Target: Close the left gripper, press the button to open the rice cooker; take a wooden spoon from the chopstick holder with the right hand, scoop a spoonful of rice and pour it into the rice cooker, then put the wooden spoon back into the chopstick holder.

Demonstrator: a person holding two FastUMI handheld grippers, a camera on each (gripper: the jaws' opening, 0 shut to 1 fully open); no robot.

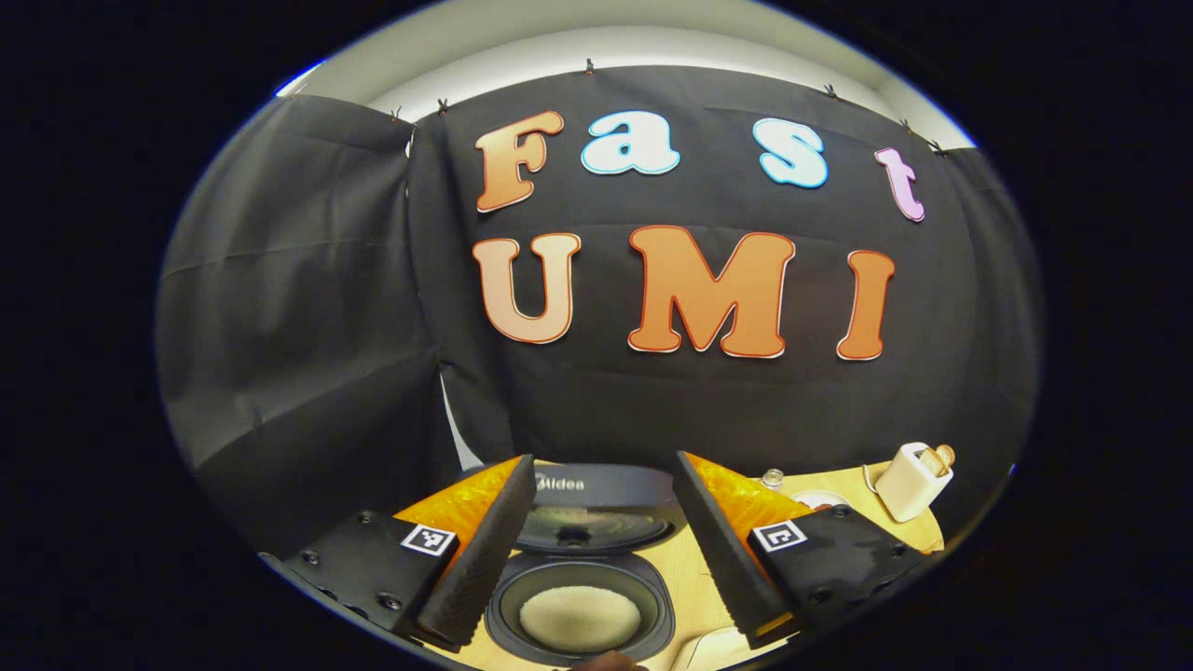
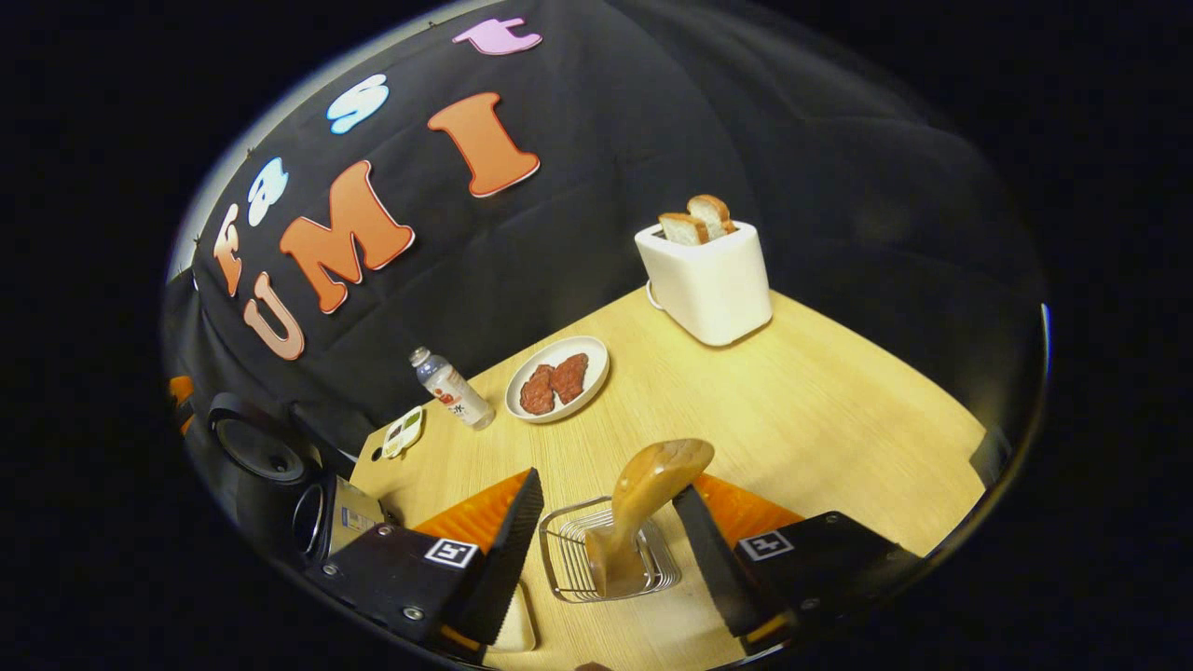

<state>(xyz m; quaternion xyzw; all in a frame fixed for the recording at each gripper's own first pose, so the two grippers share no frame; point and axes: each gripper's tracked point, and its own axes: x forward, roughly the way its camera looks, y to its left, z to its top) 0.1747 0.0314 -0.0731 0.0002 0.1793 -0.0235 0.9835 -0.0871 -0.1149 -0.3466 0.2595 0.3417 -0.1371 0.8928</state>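
The rice cooker (image 1: 503, 606) stands open right below my left gripper (image 1: 604, 458), its lid (image 1: 596, 522) raised and white rice (image 1: 578, 617) lying in the pot. This gripper hovers open above it, holding nothing. In the right gripper view the wooden spoon (image 2: 652, 480) stands bowl-up in the wire chopstick holder (image 2: 569, 559). My right gripper (image 2: 608, 482) is open, with a finger on either side of the spoon and the holder and neither touching them. The open rice cooker (image 2: 322, 517) also shows at the far left of that view.
On the wooden table (image 2: 820, 410) stand a white toaster (image 2: 710, 280) with two bread slices, a plate (image 2: 557, 380) with dark meat pieces, a small bottle (image 2: 452, 387) and a small card (image 2: 403, 433). A pale container edge (image 2: 517, 624) lies by the holder.
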